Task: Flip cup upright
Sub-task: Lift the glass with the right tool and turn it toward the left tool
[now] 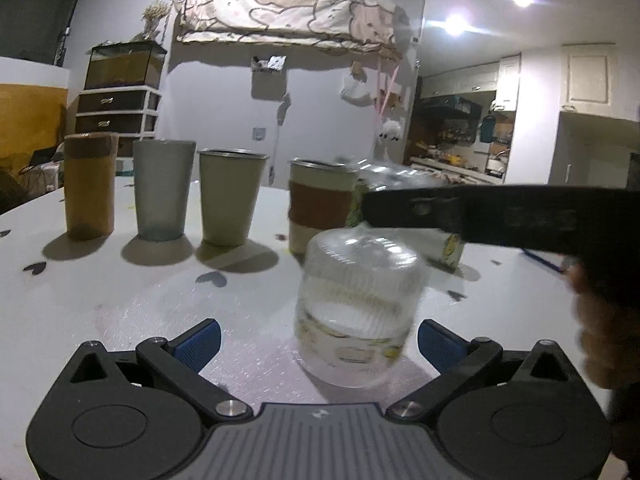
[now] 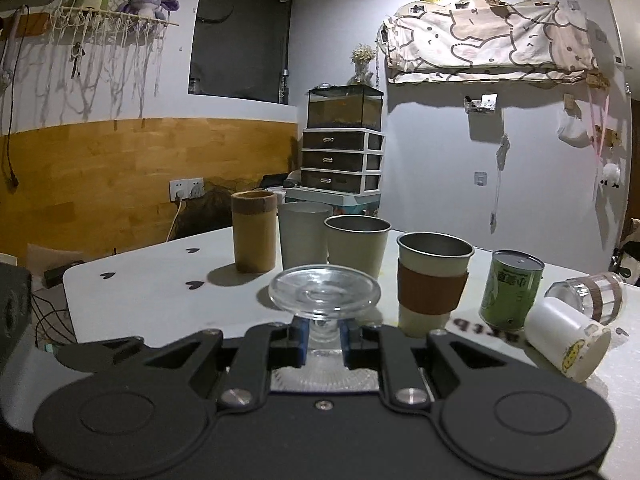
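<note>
A clear footed glass cup [image 1: 360, 308] hangs upside down over the white table [image 1: 120, 304], its ribbed bowl pointing down and blurred. My right gripper [image 2: 324, 338] is shut on the cup's stem, with the round glass foot [image 2: 324, 290] just above the blue pads. In the left wrist view the right gripper's black finger [image 1: 480, 212] reaches in from the right at the top of the cup. My left gripper [image 1: 318, 344] is open, its blue pads either side of the cup's lower part, apart from it.
Several upright cups stand in a row: a brown one [image 2: 254, 232], a grey one [image 2: 304, 236], a beige one [image 2: 356, 244] and a sleeved one [image 2: 432, 288]. A green can [image 2: 510, 290], a white mug on its side [image 2: 568, 338] and a tipped glass [image 2: 588, 296] lie right.
</note>
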A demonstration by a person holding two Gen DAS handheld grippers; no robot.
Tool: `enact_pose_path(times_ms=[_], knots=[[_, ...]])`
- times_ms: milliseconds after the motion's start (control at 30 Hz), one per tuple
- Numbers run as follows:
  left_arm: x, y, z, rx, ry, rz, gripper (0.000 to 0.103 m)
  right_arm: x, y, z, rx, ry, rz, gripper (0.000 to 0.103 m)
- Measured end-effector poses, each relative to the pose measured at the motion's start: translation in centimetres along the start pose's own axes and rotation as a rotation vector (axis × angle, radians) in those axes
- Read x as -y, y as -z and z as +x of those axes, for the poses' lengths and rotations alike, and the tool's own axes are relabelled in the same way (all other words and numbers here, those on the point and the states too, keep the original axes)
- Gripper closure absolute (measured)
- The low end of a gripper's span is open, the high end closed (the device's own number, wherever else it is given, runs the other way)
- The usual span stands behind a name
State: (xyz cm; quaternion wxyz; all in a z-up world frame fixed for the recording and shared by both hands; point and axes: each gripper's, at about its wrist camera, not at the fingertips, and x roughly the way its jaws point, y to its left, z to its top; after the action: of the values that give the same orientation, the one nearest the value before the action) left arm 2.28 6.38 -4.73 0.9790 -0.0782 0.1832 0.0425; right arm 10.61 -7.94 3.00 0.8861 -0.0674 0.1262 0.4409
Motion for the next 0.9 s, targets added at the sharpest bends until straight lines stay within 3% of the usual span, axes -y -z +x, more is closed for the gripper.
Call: enact_pose_path(times_ms=[100, 200, 233, 267, 367, 500, 567, 633, 700, 800, 900], knots=[[-0.2, 0.2, 0.1, -0.018, 0.037, -0.005, 0.000, 0.1, 0.4, -0.9, 0.009, -0.010, 0.014, 0.087], [0.3, 0.2, -0.2, -0.012, 0.022, 0.021, 0.000, 0.0, 1.1, -2.4, 0.027, -0.002, 0.003, 0.090], [0.3, 0.1, -0.2, -0.011, 0.009, 0.023, 0.000, 0.0, 1.3, -3.1, 0.031, 0.002, 0.001, 0.101], [0.3, 0.0, -0.2, -0.010, 0.004, 0.021, 0.000, 0.1, 1.5, -3.9, 0.042, 0.015, -0.003, 0.102], [0.4, 0.1, 0.0, -0.016, 0.002, 0.020, 0.000, 0.3, 1.9, -6.5, 0.102, 0.069, -0.022, 0.102], [0.7, 0.0, 0.0, -0.012, 0.004, 0.027, 0.000, 1.0, 2.0, -8.0, 0.119, 0.073, -0.016, 0.100], [0.7, 0.0, 0.1, -0.013, 0.001, 0.026, 0.000, 1.4, 1.7, -7.8, 0.114, 0.069, -0.006, 0.088], [0.7, 0.1, 0.1, -0.015, -0.001, 0.024, 0.000, 1.7, 1.1, -7.3, 0.111, 0.058, 0.019, 0.062], [0.6, 0.2, 0.1, -0.018, -0.004, 0.023, 0.000, 1.7, 0.5, -6.6, 0.118, 0.047, 0.031, 0.048], [0.5, 0.2, 0.1, -0.019, -0.003, 0.022, 0.000, 1.2, -0.9, -5.2, 0.095, 0.022, 0.007, 0.035], [0.2, 0.2, 0.0, -0.019, -0.007, 0.015, 0.000, 0.8, -2.5, -3.1, 0.024, -0.026, -0.002, 0.031]])
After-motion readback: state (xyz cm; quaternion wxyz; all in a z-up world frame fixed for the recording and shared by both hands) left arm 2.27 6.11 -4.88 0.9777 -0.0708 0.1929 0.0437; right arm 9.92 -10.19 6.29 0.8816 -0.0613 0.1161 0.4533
